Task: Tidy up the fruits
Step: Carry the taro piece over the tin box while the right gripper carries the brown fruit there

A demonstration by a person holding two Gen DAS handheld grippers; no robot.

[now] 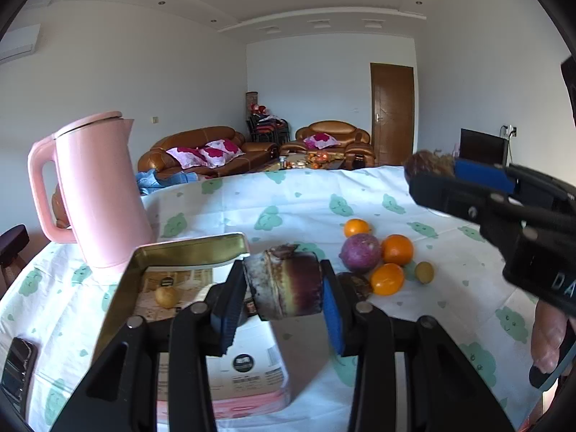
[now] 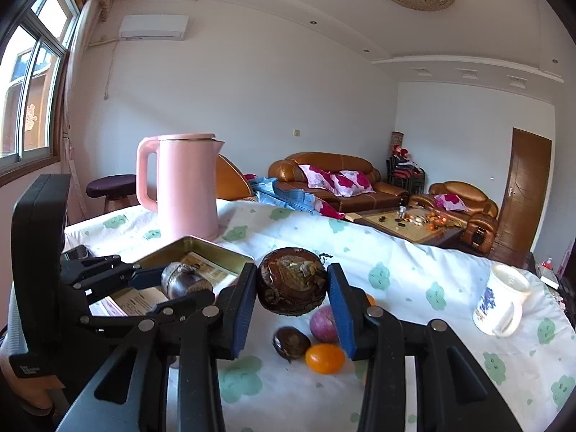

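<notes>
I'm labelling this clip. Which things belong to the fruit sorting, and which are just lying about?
Job: tin, oranges, purple fruit, brown pieces in the left gripper and right gripper.
Lying about: kettle, mug, phone.

On the black body of my right tongs (image 1: 424, 176), seen from the left wrist view, I read the white letters "DA" at the edge of the picture; the rest is cut off. The white mug (image 2: 502, 304) on the surface carries blue lettering, too blurred to read. The printed sheet (image 1: 248, 367) under the open tin (image 1: 187, 252) bears a dark square logo and a barcode with small print, none of it legible. A red sign on the window (image 2: 30, 118) cannot be read.
</notes>
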